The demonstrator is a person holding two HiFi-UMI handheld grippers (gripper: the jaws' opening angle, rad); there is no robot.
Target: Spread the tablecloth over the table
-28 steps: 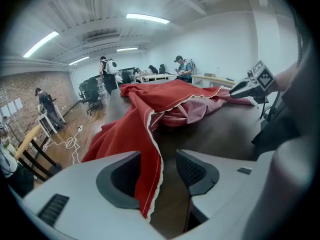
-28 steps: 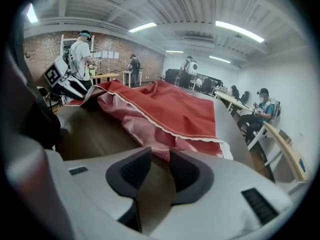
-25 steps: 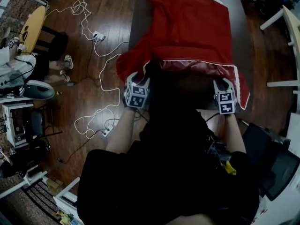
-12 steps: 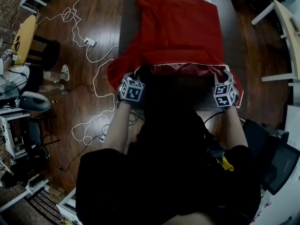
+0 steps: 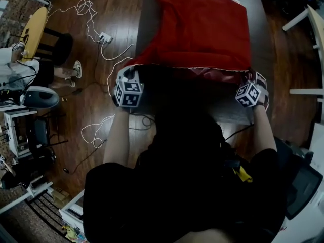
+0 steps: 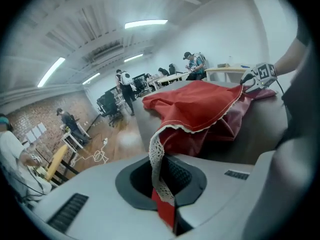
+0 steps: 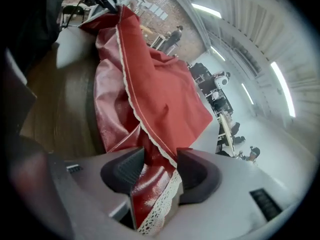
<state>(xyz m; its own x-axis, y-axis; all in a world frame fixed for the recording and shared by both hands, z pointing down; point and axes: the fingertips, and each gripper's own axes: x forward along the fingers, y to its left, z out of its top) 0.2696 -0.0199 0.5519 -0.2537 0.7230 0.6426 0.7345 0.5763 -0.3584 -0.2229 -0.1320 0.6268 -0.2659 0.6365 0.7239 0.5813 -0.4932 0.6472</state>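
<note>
Gripping tablecloth [image 5: 202, 29] hem [image 6: 156, 156] in left claw [image 6: 165, 184]; just opening wider at right claw [image 7: 161, 173], hem loose between. Re-clamp right, then pull both corners evenly toward frame bottom.

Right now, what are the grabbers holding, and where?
The left gripper pinches the tablecloth by its lace-trimmed edge. The right gripper has just been opening its jaws; the edge lies loose between them.
</note>
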